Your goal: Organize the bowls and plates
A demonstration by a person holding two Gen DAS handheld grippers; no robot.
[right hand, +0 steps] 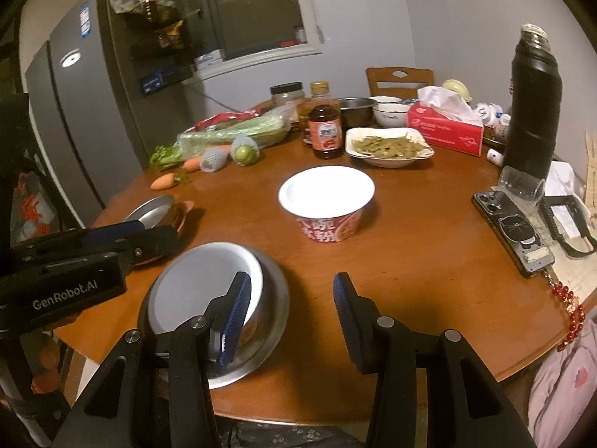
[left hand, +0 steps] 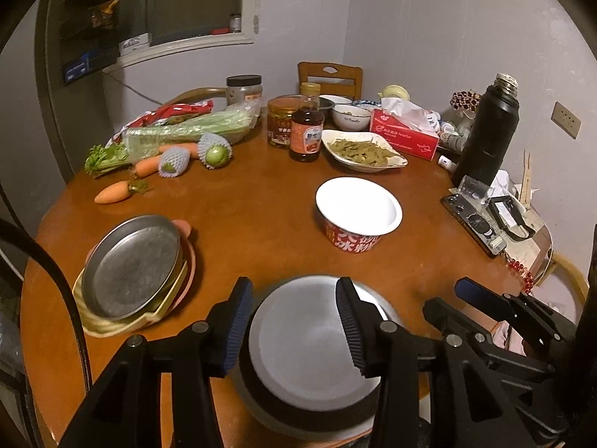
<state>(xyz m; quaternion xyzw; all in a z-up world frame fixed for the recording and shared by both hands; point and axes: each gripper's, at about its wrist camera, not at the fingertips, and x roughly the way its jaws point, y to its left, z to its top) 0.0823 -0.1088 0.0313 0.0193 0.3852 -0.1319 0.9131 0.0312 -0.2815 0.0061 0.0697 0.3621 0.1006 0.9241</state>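
A white-lined paper bowl (left hand: pixel 309 343) sits nested in a metal bowl (left hand: pixel 298 416) at the table's near edge; both show in the right wrist view too, the paper bowl (right hand: pixel 201 287) in the metal bowl (right hand: pixel 274 298). My left gripper (left hand: pixel 294 330) is open, its fingers on either side of the paper bowl from above. My right gripper (right hand: pixel 289 321) is open and empty, just right of the bowls; its left finger overlaps the paper bowl's rim. A second red paper bowl (left hand: pixel 358 212) (right hand: pixel 326 201) stands mid-table. A metal plate (left hand: pixel 130 265) lies tilted on a stack of pink and yellow dishes at the left.
Carrots (left hand: pixel 112 192), celery (left hand: pixel 179 130), a sauce bottle (left hand: pixel 306 127), jars, a plate of greens (left hand: pixel 363 149), a tissue box (left hand: pixel 405 132), small bowls (left hand: pixel 350 115), a black thermos (left hand: pixel 487 130) and a phone (right hand: pixel 513 231) crowd the far and right sides of the round wooden table (left hand: pixel 261 205).
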